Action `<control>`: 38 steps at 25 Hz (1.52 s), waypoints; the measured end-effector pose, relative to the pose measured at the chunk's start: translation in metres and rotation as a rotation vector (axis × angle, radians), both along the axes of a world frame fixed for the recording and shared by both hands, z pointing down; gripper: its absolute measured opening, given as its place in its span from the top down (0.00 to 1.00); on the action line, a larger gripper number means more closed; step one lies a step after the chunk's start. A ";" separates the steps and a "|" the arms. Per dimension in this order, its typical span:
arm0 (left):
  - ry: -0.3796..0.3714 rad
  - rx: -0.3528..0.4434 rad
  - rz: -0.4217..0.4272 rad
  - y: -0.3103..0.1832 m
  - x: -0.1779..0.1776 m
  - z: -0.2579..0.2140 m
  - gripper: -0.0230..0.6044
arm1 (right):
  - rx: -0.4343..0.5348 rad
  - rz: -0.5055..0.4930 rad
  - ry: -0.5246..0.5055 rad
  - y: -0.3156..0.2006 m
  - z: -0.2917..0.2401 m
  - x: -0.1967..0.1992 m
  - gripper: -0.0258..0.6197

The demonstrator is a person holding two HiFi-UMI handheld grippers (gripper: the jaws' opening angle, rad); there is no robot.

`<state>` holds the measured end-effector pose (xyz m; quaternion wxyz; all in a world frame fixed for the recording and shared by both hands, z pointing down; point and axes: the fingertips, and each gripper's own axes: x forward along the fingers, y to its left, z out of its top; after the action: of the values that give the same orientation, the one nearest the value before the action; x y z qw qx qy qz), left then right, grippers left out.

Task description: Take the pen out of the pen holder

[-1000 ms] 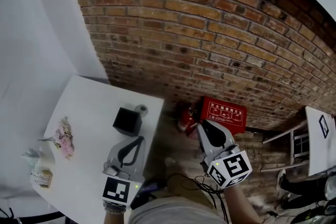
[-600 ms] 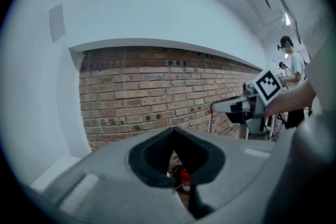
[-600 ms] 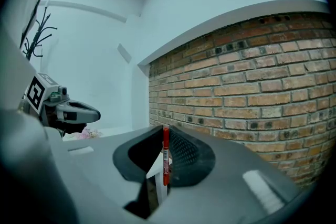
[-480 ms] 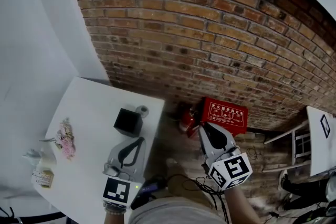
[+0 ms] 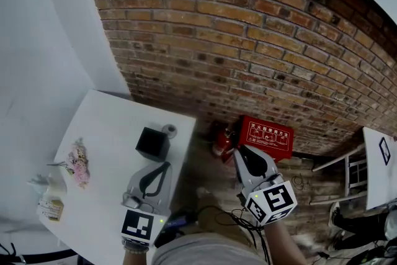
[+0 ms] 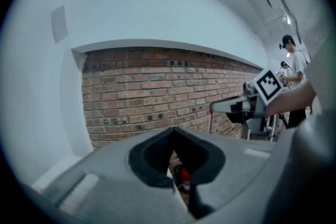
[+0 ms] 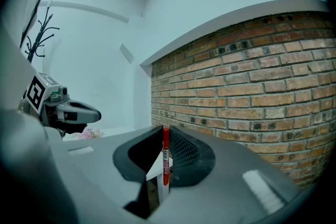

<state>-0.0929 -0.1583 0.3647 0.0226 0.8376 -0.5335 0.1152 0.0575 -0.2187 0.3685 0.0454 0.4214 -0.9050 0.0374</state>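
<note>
1. The right gripper (image 5: 240, 152) has its jaws pinching a slim red pen (image 7: 165, 157), which stands upright between the pads. Over the past second this gripper has shifted only slightly, and a red rectangular box (image 5: 267, 131) lies just ahead of its tips
2. The left gripper (image 5: 162, 167) has its jaws pressed together on nothing, and it sits where it did a second ago
3. The black cube-shaped pen holder (image 5: 152, 143) stands on the white table (image 5: 105, 127) just ahead of the left gripper and well apart to the left of the right gripper. It has not moved
4. Reading: the pen is already clear of the holder, so the removal looks complete. The near stillness suggests that only a hold or a set-down remains
</note>
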 end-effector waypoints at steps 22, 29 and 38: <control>0.006 0.001 -0.004 0.001 -0.004 0.000 0.98 | 0.004 -0.002 0.010 0.001 -0.001 -0.006 0.90; 0.007 0.001 -0.005 0.001 -0.006 0.001 0.98 | 0.004 -0.005 0.012 0.001 -0.001 -0.009 0.90; 0.008 0.002 -0.004 0.001 -0.007 0.002 0.98 | -0.001 -0.008 0.017 0.001 0.002 -0.010 0.90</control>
<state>-0.0996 -0.1577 0.3666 0.0242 0.8369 -0.5353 0.1115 0.0479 -0.2177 0.3702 0.0535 0.4180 -0.9062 0.0340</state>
